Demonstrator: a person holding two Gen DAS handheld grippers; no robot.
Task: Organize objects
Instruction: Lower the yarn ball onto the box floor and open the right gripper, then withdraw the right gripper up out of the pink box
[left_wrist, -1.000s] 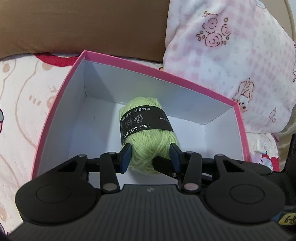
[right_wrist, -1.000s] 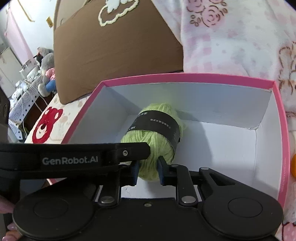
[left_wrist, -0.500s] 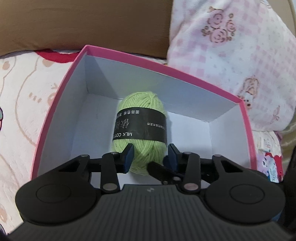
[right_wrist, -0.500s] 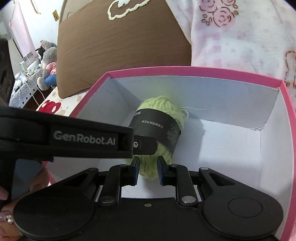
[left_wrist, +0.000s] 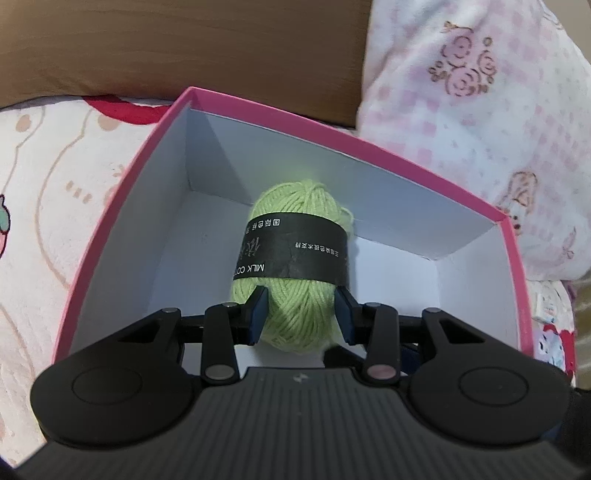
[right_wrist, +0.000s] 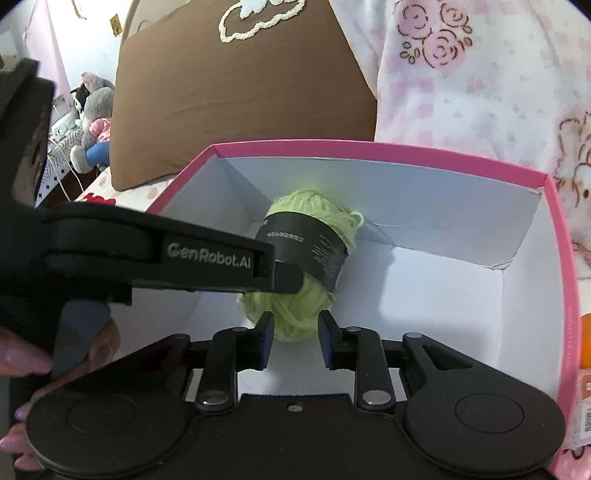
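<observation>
A light green yarn ball (left_wrist: 295, 206) with a black paper band lies in a pink box with white inner walls (left_wrist: 406, 206), near its far left corner. My left gripper (left_wrist: 301, 317) is shut on the ball's near end, a blue pad pressing each side. In the right wrist view the same ball (right_wrist: 314, 201) lies in the box (right_wrist: 443, 199), and the left gripper (right_wrist: 291, 282) reaches in from the left against it. My right gripper (right_wrist: 295, 338) is opening. The ball's near tip sits between its pads, which stand just off it.
The box rests on a bed sheet with a cartoon print (left_wrist: 55, 184). A brown cushion (right_wrist: 240, 92) and a pink floral pillow (left_wrist: 480, 110) stand right behind it. Plush toys (right_wrist: 92, 122) are far left, and an orange object (right_wrist: 585, 350) lies past the box's right wall. A hand (right_wrist: 22, 365) holds the left gripper.
The right gripper's jaws, pinched tight on the yarn's near tip before, have spread apart. The left jaws narrowed a little onto the ball early on, and the ball turned slightly.
</observation>
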